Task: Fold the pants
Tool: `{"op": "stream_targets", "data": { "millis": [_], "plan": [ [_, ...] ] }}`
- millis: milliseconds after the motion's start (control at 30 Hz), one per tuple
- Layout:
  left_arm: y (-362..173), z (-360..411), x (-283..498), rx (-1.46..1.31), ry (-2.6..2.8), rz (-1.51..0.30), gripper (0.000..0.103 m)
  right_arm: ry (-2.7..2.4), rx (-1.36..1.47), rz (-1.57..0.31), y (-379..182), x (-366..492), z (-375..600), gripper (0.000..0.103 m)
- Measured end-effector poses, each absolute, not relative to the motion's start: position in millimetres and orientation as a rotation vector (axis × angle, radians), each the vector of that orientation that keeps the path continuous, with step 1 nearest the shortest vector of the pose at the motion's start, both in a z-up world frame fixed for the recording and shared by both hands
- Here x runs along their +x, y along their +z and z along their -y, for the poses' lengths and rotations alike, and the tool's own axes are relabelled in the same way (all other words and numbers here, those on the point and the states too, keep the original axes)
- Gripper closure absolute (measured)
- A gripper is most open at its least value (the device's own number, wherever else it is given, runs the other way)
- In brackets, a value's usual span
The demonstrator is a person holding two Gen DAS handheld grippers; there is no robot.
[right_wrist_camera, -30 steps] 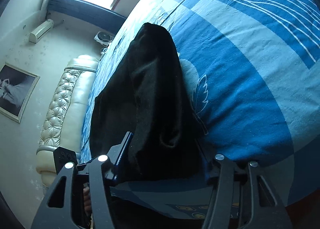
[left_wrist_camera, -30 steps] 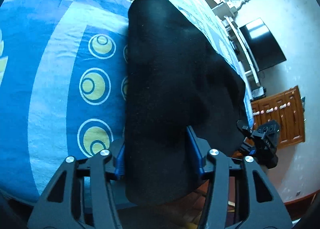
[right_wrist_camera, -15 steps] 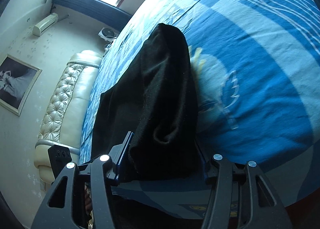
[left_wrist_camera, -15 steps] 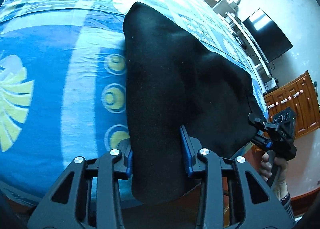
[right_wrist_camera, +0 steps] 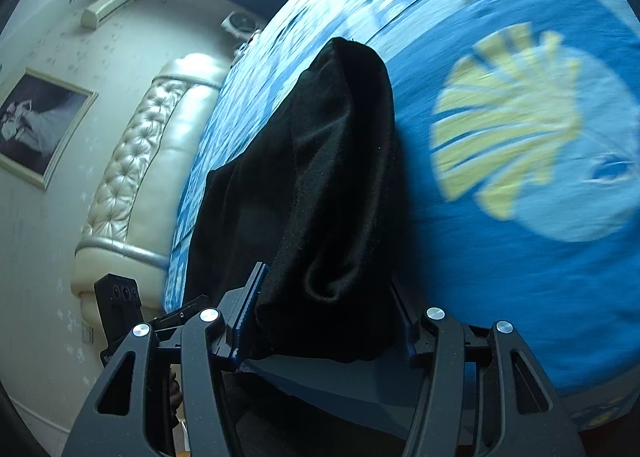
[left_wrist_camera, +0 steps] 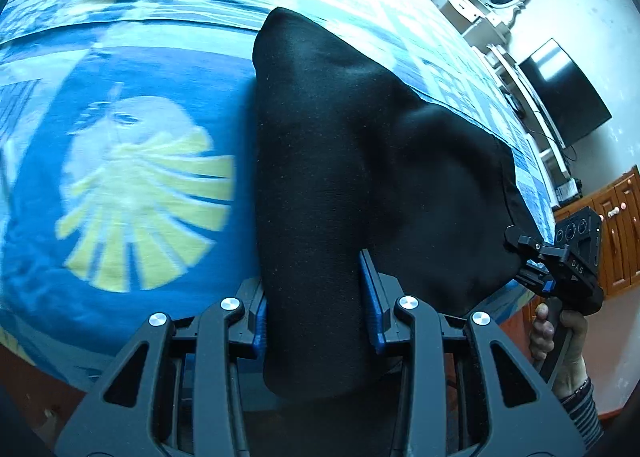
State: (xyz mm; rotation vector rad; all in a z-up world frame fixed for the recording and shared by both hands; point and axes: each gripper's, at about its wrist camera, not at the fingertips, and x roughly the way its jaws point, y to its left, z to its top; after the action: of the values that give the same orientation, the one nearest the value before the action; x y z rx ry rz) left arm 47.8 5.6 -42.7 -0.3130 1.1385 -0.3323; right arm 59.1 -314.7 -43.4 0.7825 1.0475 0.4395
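The black pants hang lifted above a blue patterned bed, stretched between both grippers. My left gripper is shut on one bunched end of the pants. My right gripper is shut on the other end of the pants. In the left wrist view the right gripper shows at the right, clamped on the far corner. The left gripper's body shows at the lower left of the right wrist view. The fabric hides both grippers' fingertips.
A padded cream headboard and a framed picture are on the wall side. A black TV, white shelves and a wooden cabinet stand beyond the bed. The bed's near edge is just below the grippers.
Both grippers have carried the held pants across the bed; the cover's yellow fan pattern now shows beneath. The views are motion-blurred. The grips have not changed.
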Motion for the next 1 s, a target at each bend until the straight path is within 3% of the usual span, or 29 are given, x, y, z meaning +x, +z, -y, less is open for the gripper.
{"op": "stream_targets", "data": {
  "millis": [1000],
  "plan": [
    [-48, -38, 34, -0.348, -0.280, -1.114, 0.064, 0.493, 0.742, -1.074, -56, 58, 286, 0.050]
  ]
}}
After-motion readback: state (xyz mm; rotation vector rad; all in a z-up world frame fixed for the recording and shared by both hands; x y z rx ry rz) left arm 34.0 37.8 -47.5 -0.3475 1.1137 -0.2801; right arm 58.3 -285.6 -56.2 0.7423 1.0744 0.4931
